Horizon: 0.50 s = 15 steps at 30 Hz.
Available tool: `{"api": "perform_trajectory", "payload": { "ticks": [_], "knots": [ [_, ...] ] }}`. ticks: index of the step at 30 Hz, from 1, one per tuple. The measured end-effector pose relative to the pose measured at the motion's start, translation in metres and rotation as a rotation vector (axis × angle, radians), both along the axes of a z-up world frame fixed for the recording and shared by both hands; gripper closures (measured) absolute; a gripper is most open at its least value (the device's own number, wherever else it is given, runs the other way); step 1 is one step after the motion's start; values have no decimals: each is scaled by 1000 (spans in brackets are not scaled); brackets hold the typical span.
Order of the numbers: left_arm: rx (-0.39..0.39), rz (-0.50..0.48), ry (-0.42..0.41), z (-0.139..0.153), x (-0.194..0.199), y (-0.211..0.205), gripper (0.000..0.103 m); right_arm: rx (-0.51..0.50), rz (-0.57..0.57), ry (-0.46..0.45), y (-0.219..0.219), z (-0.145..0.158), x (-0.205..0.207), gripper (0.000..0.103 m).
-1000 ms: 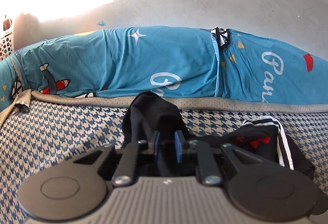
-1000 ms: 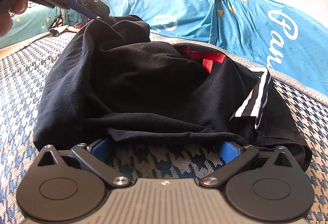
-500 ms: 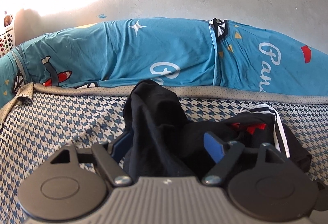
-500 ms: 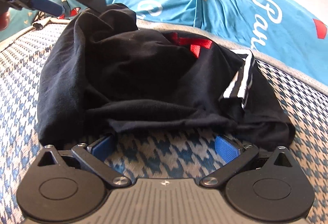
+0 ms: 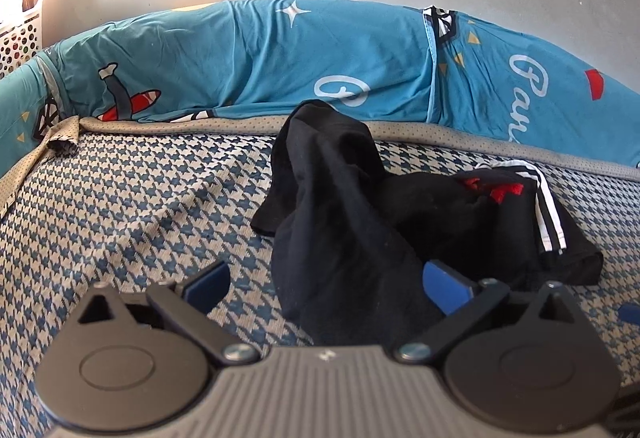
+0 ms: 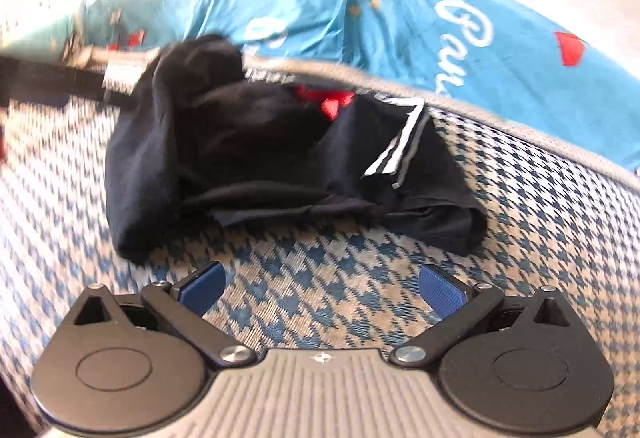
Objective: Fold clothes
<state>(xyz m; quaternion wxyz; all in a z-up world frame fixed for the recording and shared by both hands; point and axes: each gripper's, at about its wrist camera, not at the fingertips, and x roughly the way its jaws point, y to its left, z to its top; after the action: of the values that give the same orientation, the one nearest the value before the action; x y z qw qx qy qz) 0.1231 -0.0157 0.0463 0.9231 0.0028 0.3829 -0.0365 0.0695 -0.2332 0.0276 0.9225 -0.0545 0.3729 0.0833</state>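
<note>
A crumpled black garment [image 5: 340, 217] with a red print and white-striped trim lies on the houndstooth mattress [image 5: 120, 217]. One raised fold of it stands up toward the blue bedding. My left gripper [image 5: 326, 284] has its jaws opening wide; the near end of the black cloth lies between the blue pads [image 5: 444, 288], which do not press on it. In the right wrist view the same garment [image 6: 248, 141] lies beyond my right gripper [image 6: 320, 288], which is open over bare mattress [image 6: 320, 258] with nothing between its fingers. The left gripper shows there as a dark blur [image 6: 60, 85] at the left edge.
A teal printed quilt [image 5: 260, 57] is bunched along the grey wall behind the garment. A white perforated basket [image 5: 20, 41] stands at the far left. Patterned mattress stretches to the left of the garment.
The left gripper went from shut on the black cloth to wide open, and the fold dropped free as it drew back. The right gripper lifted and backed away from the garment's hem.
</note>
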Motion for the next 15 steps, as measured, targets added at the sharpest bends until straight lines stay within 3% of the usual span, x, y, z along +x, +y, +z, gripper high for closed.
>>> {"api": "perform_trajectory", "payload": {
  "ticks": [4,6,8,15],
  "knots": [
    [-14,-45,42,-9,1,-5,0,71,-99,-3,-19,4,14,3],
    [-23,-72,49,-11,0,-10,0,89,-109,-13,-23,6,22,10],
    [-10,-100,54,-14,0,-17,0,106,-111,-24,-26,8,31,11],
    [5,-93,74,-25,6,-31,0,77,-130,-43,-25,6,52,16]
  ]
}}
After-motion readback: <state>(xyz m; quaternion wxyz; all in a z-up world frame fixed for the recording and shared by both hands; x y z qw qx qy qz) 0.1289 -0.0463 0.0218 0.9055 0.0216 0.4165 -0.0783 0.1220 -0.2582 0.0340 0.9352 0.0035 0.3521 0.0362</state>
